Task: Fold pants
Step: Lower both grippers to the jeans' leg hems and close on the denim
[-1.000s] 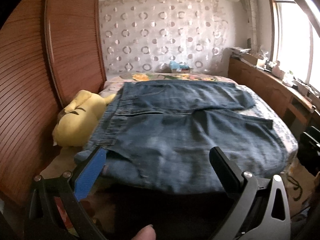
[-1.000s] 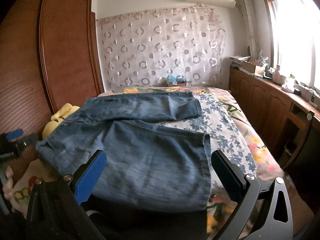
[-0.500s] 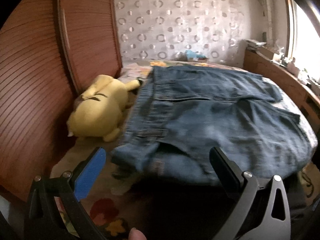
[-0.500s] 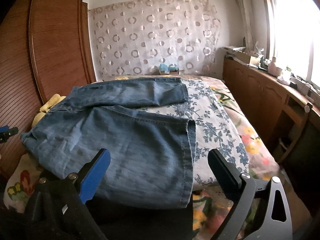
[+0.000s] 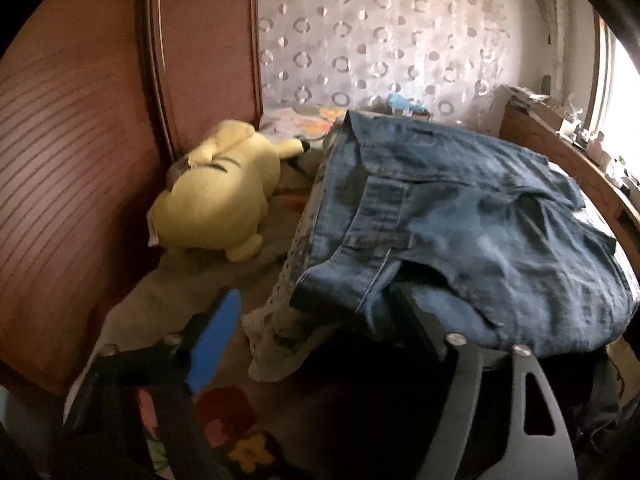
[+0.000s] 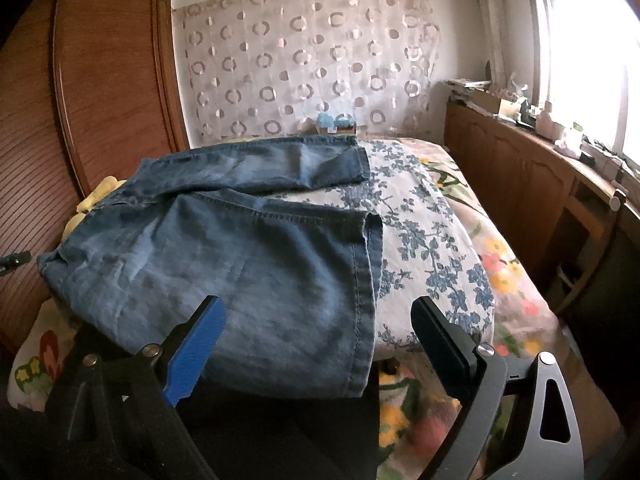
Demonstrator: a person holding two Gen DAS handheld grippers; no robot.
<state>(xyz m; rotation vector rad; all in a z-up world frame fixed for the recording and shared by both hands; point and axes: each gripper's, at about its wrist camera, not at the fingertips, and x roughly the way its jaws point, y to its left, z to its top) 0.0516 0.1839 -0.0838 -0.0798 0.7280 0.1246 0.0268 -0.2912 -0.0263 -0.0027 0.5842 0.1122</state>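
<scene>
pants of faded blue denim lie spread across the bed with its blue-and-white floral cover, waistband end toward my left and the two leg ends toward my right. my left tongs sit at the near waistband corner: the jaws have just been closing and that corner is between them, the black finger tucked under the folded denim edge while the blue pad stands apart from the cloth, so nothing is pinched there. a white perforated layer shows under that corner, hanging off the near edge. my right tongs hover wide apart over the near leg, holding nothing, with the hem of that leg running between the fingers and dropping over the bed's near edge. the denim is mid blue with pale worn patches, visible stitched seams and a belt loop at the waist; the far leg lies flat toward the circle-patterned curtain, and the near leg overlaps it at the seat. a yellow plush toy lies just beside the waistband, against the brown slatted wardrobe. the left view is blurred.
</scene>
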